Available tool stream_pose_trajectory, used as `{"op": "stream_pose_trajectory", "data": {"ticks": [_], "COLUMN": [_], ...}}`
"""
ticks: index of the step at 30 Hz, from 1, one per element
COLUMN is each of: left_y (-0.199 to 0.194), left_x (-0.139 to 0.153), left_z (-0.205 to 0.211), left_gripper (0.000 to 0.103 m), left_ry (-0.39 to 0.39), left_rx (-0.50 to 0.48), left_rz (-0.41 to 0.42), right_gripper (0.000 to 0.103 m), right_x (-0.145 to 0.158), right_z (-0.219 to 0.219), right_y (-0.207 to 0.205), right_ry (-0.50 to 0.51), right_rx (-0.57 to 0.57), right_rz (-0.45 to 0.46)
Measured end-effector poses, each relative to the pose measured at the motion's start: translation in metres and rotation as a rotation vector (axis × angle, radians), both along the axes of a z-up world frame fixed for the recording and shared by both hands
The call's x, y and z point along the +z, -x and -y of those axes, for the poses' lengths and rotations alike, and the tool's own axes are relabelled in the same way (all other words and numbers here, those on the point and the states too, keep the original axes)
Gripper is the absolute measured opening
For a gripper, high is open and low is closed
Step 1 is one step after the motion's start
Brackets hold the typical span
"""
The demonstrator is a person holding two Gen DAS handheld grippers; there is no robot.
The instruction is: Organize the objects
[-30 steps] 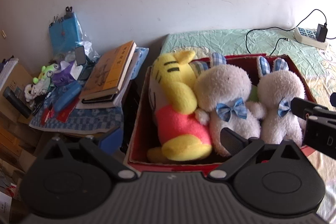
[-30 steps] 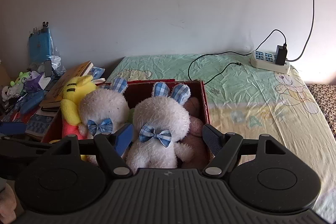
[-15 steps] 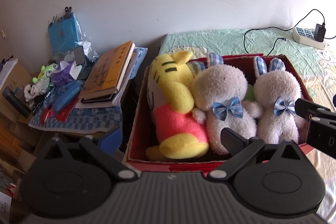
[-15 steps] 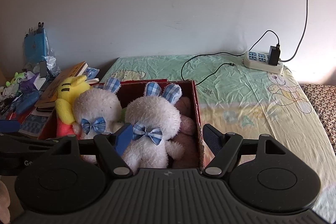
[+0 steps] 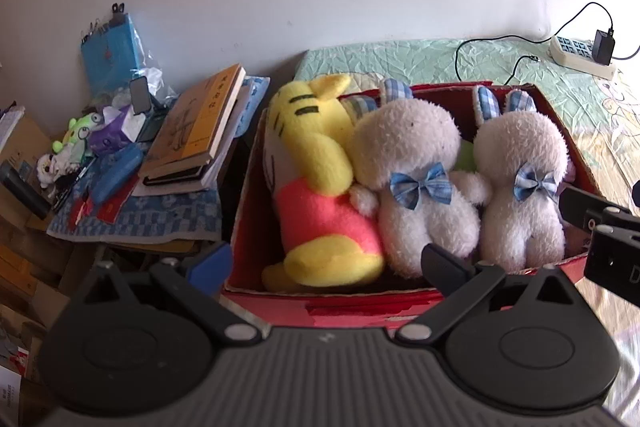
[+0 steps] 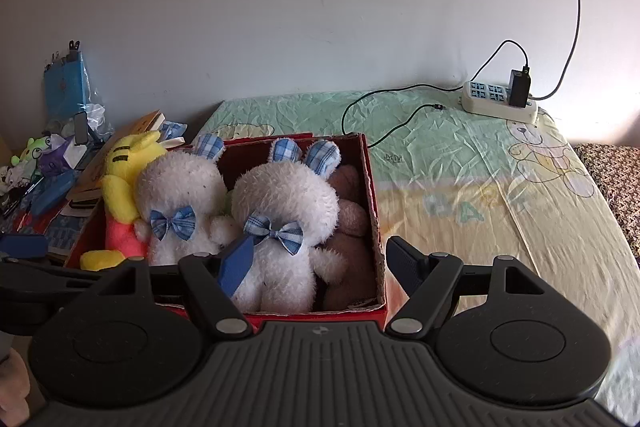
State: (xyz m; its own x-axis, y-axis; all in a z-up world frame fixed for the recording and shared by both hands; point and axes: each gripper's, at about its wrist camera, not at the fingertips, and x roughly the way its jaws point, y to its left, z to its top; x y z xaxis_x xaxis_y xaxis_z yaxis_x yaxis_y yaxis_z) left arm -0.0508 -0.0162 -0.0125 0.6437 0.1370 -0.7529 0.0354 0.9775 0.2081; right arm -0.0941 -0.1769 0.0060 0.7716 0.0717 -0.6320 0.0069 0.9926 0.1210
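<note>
The left gripper [image 5: 326, 263] hangs with its fingers spread wide and empty, before the near wall of a red box [image 5: 320, 301]. The right gripper [image 6: 320, 263] is likewise released, holding nothing, at the box's right end. The box sits on a bed [image 6: 460, 155] and is packed tight: a yellow tiger plush [image 5: 316, 167] in a pink top lies leftmost, then two fluffy white rabbits [image 5: 416, 183] with blue checked bows, touching each other, and a brown plush [image 6: 350, 219] wedged against the right wall.

Fuzzy cloth plush rabbits [image 5: 404, 171], matt red cardboard box [image 5: 352, 305], crinkled cloth bedsheet [image 6: 460, 163].
</note>
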Motion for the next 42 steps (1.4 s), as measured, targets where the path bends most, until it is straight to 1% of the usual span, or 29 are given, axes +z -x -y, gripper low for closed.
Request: {"op": "stream_pose_trajectory", "data": {"ticks": [6,21,28,32,38,42], "left_y": [-0.001,-0.006,-0.009,-0.013,-0.016,-0.017], "left_x": [-0.003,-0.004,-0.006,-0.006,-0.008,-0.007], "left_z": [-0.001,-0.008,-0.015,-0.018,-0.015,-0.013], "left_gripper": [0.101,0.101,0.101,0.101,0.101,0.101], "left_ry": [0.001,0.013,0.025,0.034,0.032,0.026], "left_rx": [0.007,0.023,0.028,0.029,0.021,0.012], "left_rz": [-0.008,-0.002,-0.005,-0.008,-0.013,-0.001], "right_gripper": [0.076,0.076,0.076,0.076,0.076,0.076], "right_x": [-0.002,0.002,0.004,0.003,0.002,0.002], "right_z": [-0.001,-0.005,-0.011,-0.011,-0.012,-0.01], "right_y": [-0.001,-0.005,-0.012,-0.015,-0.016,-0.017], "right_ry": [0.0,0.017,0.058,0.064,0.052,0.041], "right_rx": [-0.004,0.012,0.018,0.019,0.012,0.007], "right_rz": [-0.007,0.011,0.021,0.019,0.014,0.011]}}
